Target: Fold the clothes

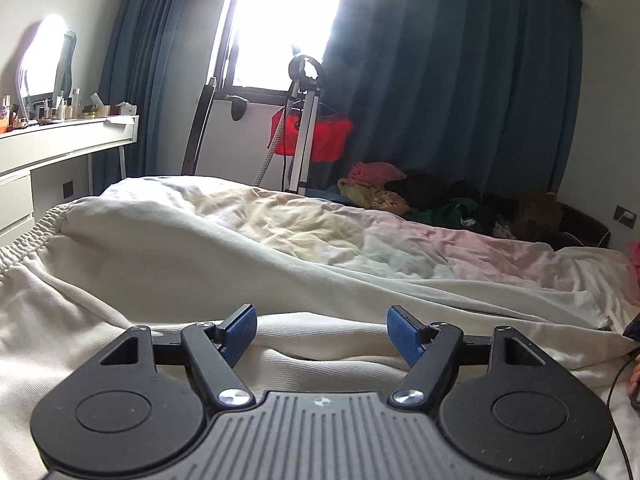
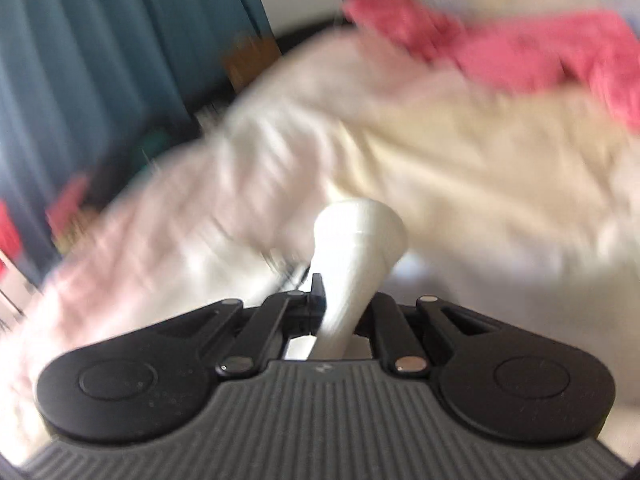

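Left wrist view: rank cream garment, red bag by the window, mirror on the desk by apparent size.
1. Cream garment, largest, though nearest the camera.
2. Red bag and mirror: look alike in size, can't rank.

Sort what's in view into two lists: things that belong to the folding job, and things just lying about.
Part of the job:
- cream garment
- left gripper, open over it
- right gripper, shut on a white fold of cloth

Lying about:
- clothes pile by the curtain
- red bag
- dressing table
- pink cloth
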The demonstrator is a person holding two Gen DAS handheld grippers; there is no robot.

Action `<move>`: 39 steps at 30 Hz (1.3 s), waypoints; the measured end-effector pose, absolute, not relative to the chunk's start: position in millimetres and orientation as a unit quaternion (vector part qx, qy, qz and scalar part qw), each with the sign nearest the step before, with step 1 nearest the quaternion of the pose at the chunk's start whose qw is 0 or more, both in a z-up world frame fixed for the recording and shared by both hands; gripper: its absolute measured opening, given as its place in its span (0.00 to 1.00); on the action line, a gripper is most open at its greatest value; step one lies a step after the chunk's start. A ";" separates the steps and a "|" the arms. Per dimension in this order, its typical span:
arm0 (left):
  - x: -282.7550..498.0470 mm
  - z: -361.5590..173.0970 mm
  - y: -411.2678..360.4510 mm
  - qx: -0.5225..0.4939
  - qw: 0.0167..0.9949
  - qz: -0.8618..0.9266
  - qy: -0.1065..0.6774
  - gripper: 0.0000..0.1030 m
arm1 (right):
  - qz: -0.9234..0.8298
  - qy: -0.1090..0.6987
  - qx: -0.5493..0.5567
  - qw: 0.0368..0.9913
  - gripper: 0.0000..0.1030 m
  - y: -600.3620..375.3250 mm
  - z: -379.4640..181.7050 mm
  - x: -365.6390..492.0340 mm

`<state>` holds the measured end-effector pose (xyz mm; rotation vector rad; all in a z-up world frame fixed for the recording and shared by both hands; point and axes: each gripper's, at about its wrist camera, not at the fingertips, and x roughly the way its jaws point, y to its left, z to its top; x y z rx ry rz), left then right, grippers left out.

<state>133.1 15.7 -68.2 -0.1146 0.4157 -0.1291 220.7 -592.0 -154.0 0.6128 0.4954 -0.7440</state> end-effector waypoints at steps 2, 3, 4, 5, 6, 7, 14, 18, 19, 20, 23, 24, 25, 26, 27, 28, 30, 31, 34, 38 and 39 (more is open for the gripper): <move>133.9 -69.5 11.7 -0.046 0.975 -0.064 0.208 0.72 | -0.346 0.229 0.285 0.864 0.07 -587.9 -163.8 215.2; 134.3 -70.2 9.5 -0.040 0.975 -0.064 0.210 0.72 | -0.344 0.227 0.281 0.867 0.09 -586.1 -164.2 214.6; 134.5 -70.7 8.1 -0.039 0.974 -0.065 0.213 0.72 | -0.342 0.226 0.277 0.869 0.09 -584.4 -164.5 214.0; 134.7 -71.3 6.7 -0.038 0.974 -0.066 0.216 0.73 | -0.341 0.231 0.278 0.868 0.10 -584.3 -162.1 214.5; 134.3 -72.0 4.8 -0.033 0.974 -0.065 0.214 0.73 | -0.339 0.238 0.281 0.866 0.12 -584.7 -159.0 215.4; 134.0 -72.8 2.8 -0.028 0.975 -0.064 0.213 0.73 | -0.331 0.250 0.280 0.866 0.16 -583.8 -155.0 217.0; 127.2 -76.2 -1.1 -0.021 0.973 -0.051 0.224 0.74 | -0.243 0.293 0.209 0.901 0.84 -529.4 -111.3 197.0; 106.7 -69.6 -8.3 0.007 0.974 -0.058 0.220 0.75 | -0.163 0.311 0.137 0.926 0.84 -459.6 -78.8 158.2; 99.9 -65.8 -9.3 0.007 0.974 -0.063 0.218 0.75 | -0.141 0.314 0.124 0.931 0.84 -441.2 -71.4 146.0; 93.2 -62.0 -10.3 0.008 0.974 -0.067 0.217 0.75 | -0.119 0.313 0.121 0.934 0.84 -426.2 -64.7 134.1; 71.5 -49.9 -10.0 0.004 0.975 -0.073 0.211 0.77 | -0.067 0.298 0.117 0.945 0.84 -385.6 -45.0 96.1; 64.1 -45.8 -10.2 0.005 0.975 -0.075 0.209 0.77 | -0.056 0.291 0.115 0.948 0.84 -374.2 -38.8 84.5; 56.6 -41.7 -10.4 0.006 0.975 -0.077 0.207 0.77 | -0.047 0.287 0.112 0.950 0.84 -364.5 -33.1 75.0; 49.8 -38.4 -10.4 0.009 0.975 -0.079 0.206 0.77 | -0.038 0.284 0.107 0.952 0.84 -355.3 -27.5 66.0; 42.6 -35.3 -10.6 0.013 0.975 -0.081 0.205 0.77 | -0.034 0.281 0.103 0.953 0.84 -348.4 -23.1 57.9; 34.7 -33.0 -10.0 0.016 0.976 -0.083 0.202 0.77 | -0.032 0.276 0.096 0.956 0.84 -341.7 -19.5 50.2; 19.5 -30.7 -7.4 0.017 0.976 -0.083 0.199 0.78 | -0.031 0.251 0.077 0.964 0.84 -330.6 -15.2 33.2; 12.3 -30.6 -5.4 0.015 0.977 -0.081 0.199 0.78 | -0.030 0.235 0.068 0.969 0.84 -324.8 -15.3 24.4; 1.7 -32.0 6.6 -0.010 0.972 -0.074 0.222 0.78 | -0.016 0.234 0.060 0.970 0.84 -311.0 -23.2 12.6; 5.5 -29.9 48.9 -0.094 0.957 -0.046 0.271 0.85 | -0.007 0.251 0.056 0.966 0.84 -305.4 -30.7 15.8; 9.7 -30.4 63.4 -0.125 0.948 -0.039 0.291 0.86 | -0.009 0.252 0.057 0.966 0.84 -306.0 -30.9 15.9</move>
